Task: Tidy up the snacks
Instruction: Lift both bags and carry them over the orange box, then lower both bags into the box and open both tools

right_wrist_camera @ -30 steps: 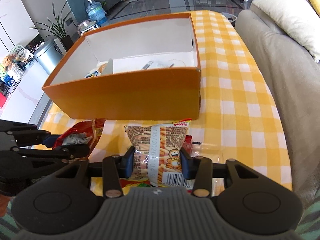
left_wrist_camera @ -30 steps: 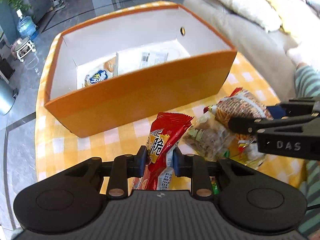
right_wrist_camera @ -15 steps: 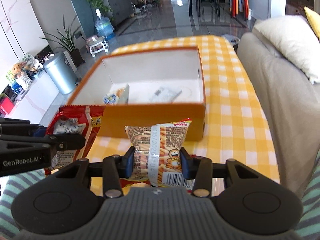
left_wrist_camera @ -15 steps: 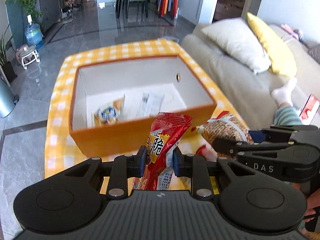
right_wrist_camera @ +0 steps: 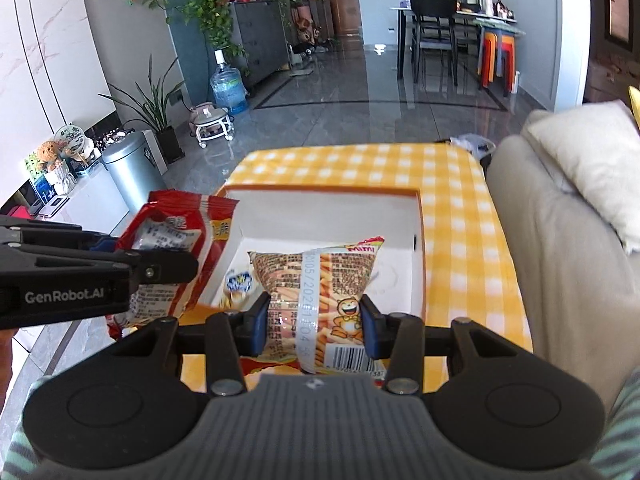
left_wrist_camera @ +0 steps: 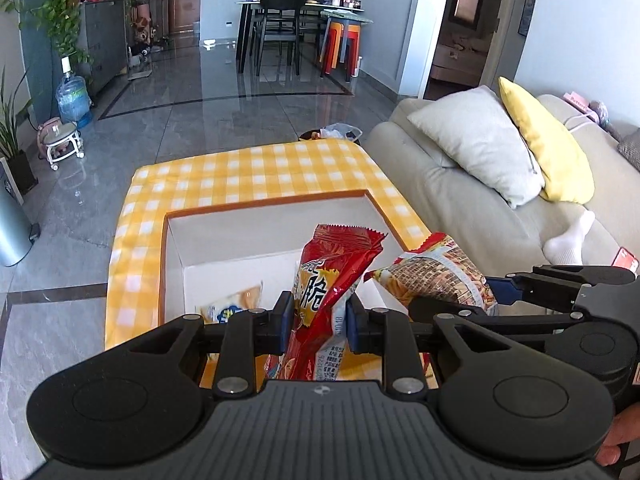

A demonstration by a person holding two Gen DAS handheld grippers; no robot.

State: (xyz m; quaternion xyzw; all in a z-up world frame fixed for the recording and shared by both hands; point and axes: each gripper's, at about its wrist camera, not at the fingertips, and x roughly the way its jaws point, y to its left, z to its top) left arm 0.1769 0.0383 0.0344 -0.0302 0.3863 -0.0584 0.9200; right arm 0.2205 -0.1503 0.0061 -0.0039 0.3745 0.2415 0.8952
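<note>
My left gripper (left_wrist_camera: pixel 316 322) is shut on a red snack packet (left_wrist_camera: pixel 332 276) and holds it high over the near side of the orange box (left_wrist_camera: pixel 276 204). My right gripper (right_wrist_camera: pixel 312 330) is shut on a brown Mimi snack bag (right_wrist_camera: pixel 316 280), also raised above the box (right_wrist_camera: pixel 324 194). Each gripper and its packet shows in the other's view: the Mimi bag (left_wrist_camera: pixel 436 276) at the right, the red packet (right_wrist_camera: pixel 176 256) at the left. A small blue-and-white snack packet (left_wrist_camera: pixel 234 308) lies on the box's white floor (right_wrist_camera: pixel 240 282).
The box stands on a table with a yellow checked cloth (left_wrist_camera: pixel 256 172). A beige sofa (left_wrist_camera: pixel 472 208) with white and yellow cushions runs along the right. A metal bin (right_wrist_camera: pixel 132 172) stands on the floor at the left.
Both grippers have risen from the table with their packets and moved forward over the box, so I look down into it from higher up.
</note>
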